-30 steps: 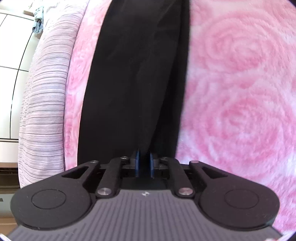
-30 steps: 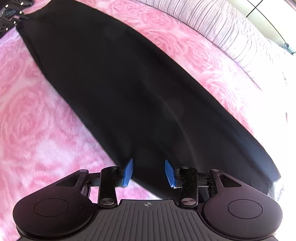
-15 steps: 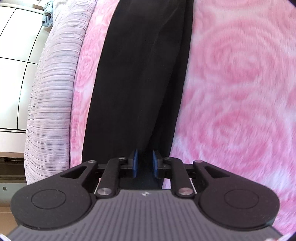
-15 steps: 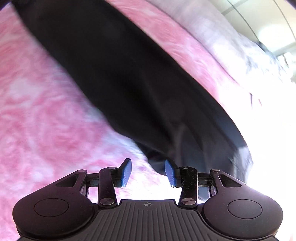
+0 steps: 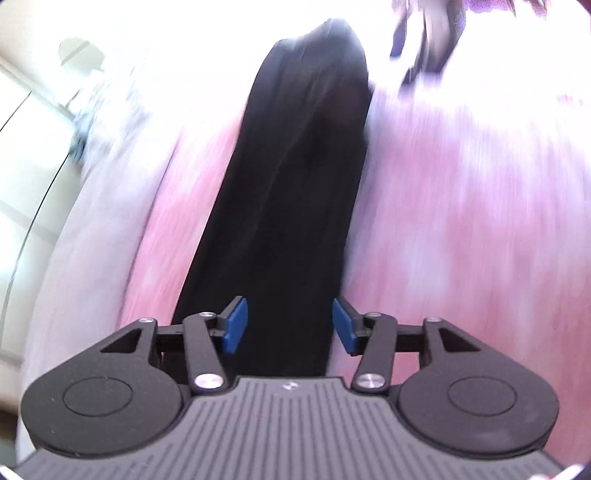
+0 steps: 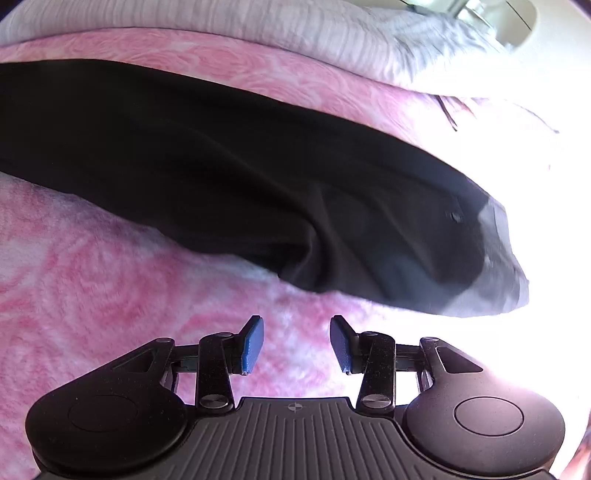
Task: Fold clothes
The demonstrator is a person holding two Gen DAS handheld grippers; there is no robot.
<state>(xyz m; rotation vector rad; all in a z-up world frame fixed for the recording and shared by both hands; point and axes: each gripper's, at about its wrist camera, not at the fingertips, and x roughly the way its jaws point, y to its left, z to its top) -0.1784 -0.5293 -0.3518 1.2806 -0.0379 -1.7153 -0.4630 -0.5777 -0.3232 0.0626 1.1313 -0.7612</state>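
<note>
Pink rose-patterned blanket (image 6: 110, 280) bears black garment (image 6: 221, 177); left jaws opening over it, right jaws spread, empty.

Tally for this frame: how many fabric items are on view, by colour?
Black garment: 1
Pink rose-patterned blanket: 1
Pale striped bedding: 1
Total: 3
A blurred dark item at the top of the left wrist view is left uncounted; it is too smeared to identify.
</note>
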